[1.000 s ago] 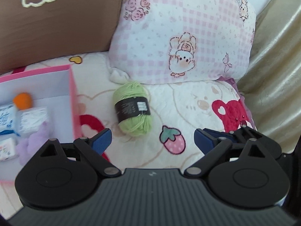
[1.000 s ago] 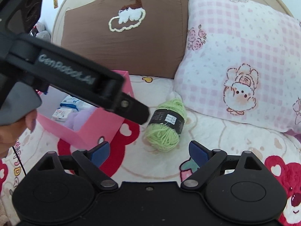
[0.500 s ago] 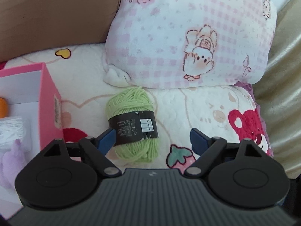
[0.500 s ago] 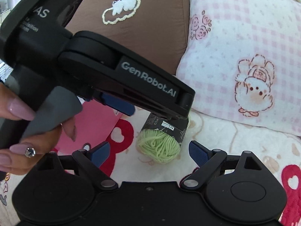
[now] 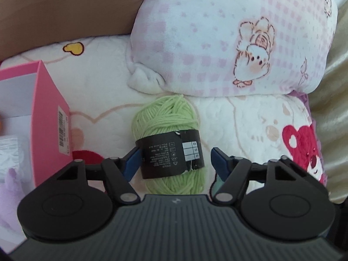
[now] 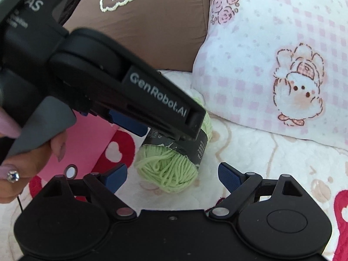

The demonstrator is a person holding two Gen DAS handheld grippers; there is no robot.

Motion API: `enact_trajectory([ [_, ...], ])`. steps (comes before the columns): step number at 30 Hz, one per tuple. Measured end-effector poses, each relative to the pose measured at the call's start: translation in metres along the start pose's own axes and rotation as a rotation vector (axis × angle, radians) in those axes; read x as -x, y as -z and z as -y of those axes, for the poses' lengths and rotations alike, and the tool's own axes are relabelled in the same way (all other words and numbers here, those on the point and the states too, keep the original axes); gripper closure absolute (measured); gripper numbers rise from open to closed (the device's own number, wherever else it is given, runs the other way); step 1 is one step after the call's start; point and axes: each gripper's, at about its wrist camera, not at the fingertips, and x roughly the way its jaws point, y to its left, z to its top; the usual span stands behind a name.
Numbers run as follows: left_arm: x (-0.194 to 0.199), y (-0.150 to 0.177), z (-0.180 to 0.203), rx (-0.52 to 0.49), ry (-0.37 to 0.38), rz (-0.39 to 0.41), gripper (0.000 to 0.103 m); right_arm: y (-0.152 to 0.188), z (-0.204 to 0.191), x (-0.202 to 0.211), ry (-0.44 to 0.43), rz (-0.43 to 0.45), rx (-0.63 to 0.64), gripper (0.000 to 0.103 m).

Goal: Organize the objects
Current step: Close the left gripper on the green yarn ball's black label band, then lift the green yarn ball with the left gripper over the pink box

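On the bed cover (image 5: 104,100), the green yarn (image 5: 168,134) is straddled by the closing left gripper (image 5: 174,161), not yet clamped; the pink box (image 5: 50,117) is partly filled; the right gripper (image 6: 173,177) is held apart, empty.

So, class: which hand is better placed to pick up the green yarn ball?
Left. The left tongs already straddle the yarn ball at its black label, jaws closing. The right tongs hang open, short of it.

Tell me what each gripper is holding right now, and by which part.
Nothing is held yet. The left gripper is closing around the green yarn skein at its black paper band, right pad still clear. The right gripper is open, empty.
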Motion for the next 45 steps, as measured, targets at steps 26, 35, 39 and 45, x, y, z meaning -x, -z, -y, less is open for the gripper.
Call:
enact_trajectory([
  [26,-0.012,0.001,-0.019,0.152,0.03,-0.01,0.047,0.004,0.016,-0.054,-0.036,-0.023,-0.151,0.028],
  [35,-0.009,0.007,-0.022,0.159,0.059,-0.003,0.047,0.007,0.013,-0.05,-0.012,-0.004,-0.161,0.034],
  [39,-0.003,0.012,-0.018,0.14,0.067,0.002,0.047,0.007,0.012,-0.045,-0.008,-0.005,-0.163,0.035],
  [45,0.004,0.019,-0.014,0.129,0.078,0.006,0.048,0.006,0.009,-0.038,0.005,-0.016,-0.165,0.036],
])
